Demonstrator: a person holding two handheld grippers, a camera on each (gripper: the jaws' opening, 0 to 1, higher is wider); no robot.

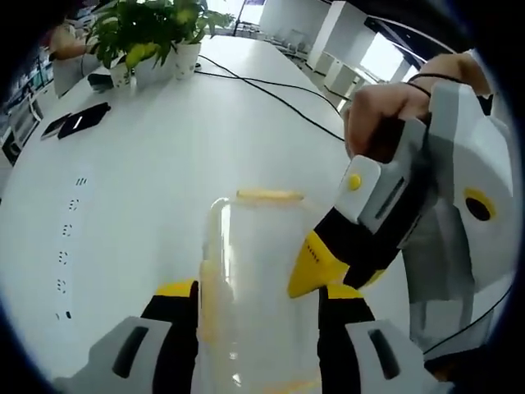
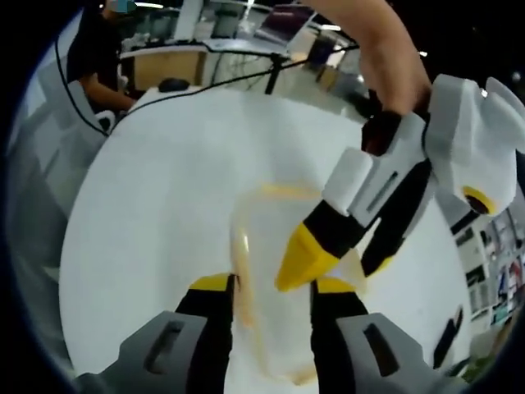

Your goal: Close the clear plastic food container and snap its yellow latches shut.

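The clear plastic container (image 1: 258, 246) lies on the white table (image 1: 148, 180), right in front of my left gripper (image 1: 258, 289). Its jaws stand apart on either side of the box. A yellow latch (image 1: 269, 195) runs along the far edge and another (image 1: 209, 295) along the left side. My right gripper (image 1: 344, 272) comes in from the right, one yellow tip resting on the box's right edge. In the right gripper view the container (image 2: 271, 238) sits between the parted jaws of my right gripper (image 2: 273, 285). The left gripper (image 2: 336, 264) touches its top, and a yellow latch (image 2: 279, 190) shows far off.
Potted plants (image 1: 156, 41) stand at the table's far left, with dark phones (image 1: 82, 119) nearby. A black cable (image 1: 271, 90) crosses the far table. A seated person (image 2: 98, 49) is beyond the table edge. Bare table (image 2: 156, 189) lies left of the container.
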